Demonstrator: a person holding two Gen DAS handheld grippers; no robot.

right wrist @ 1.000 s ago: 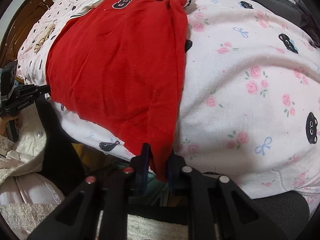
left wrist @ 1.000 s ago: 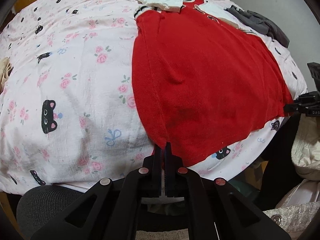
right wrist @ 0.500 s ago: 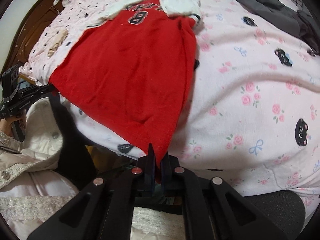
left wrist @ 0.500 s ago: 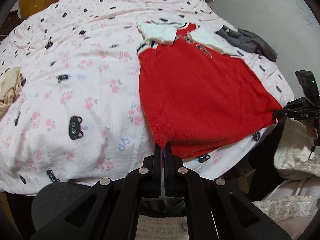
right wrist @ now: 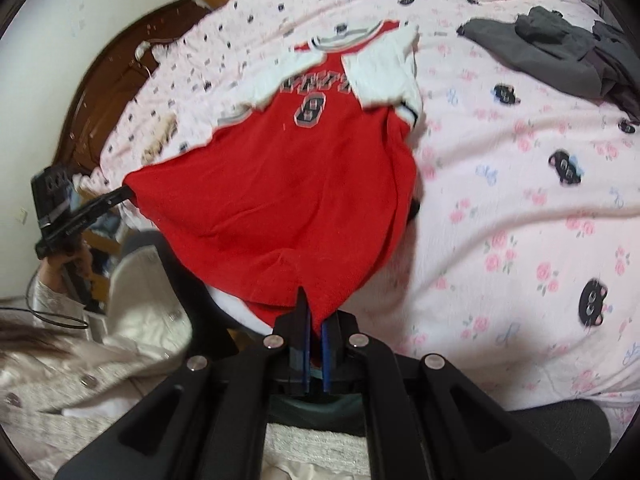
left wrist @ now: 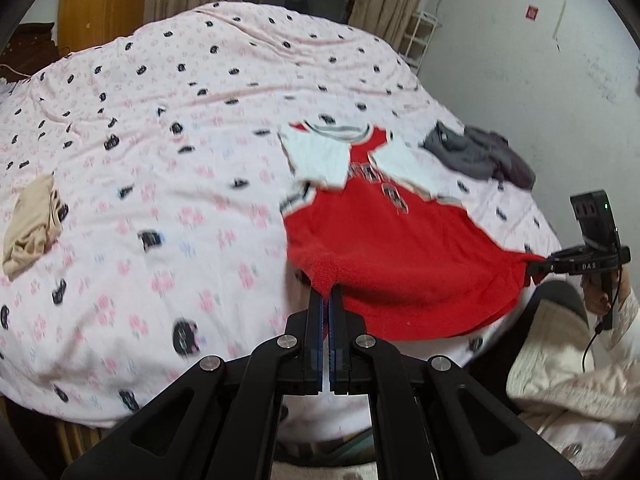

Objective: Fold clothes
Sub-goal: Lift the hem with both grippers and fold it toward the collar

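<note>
A red jersey point(left wrist: 392, 248) with white sleeves and a dark number lies front-up on the pink floral bed point(left wrist: 160, 160), its hem lifted off the bed's near edge. My left gripper point(left wrist: 329, 294) is shut on the jersey's left hem corner. My right gripper point(right wrist: 314, 312) is shut on the right hem corner of the jersey point(right wrist: 288, 200). Each gripper shows in the other's view, the right one point(left wrist: 538, 269) and the left one point(right wrist: 127, 193), holding the hem stretched between them.
A dark grey garment pile point(left wrist: 480, 154) lies beyond the jersey on the right; it also shows in the right wrist view point(right wrist: 560, 48). A beige garment point(left wrist: 32, 224) lies at the bed's left. A wooden headboard point(right wrist: 116, 76) and a white wall border the bed.
Both grippers have risen and pulled back from the bed with the hem corners in them. The jersey's lower half has lifted off the bed and more of the room shows.
</note>
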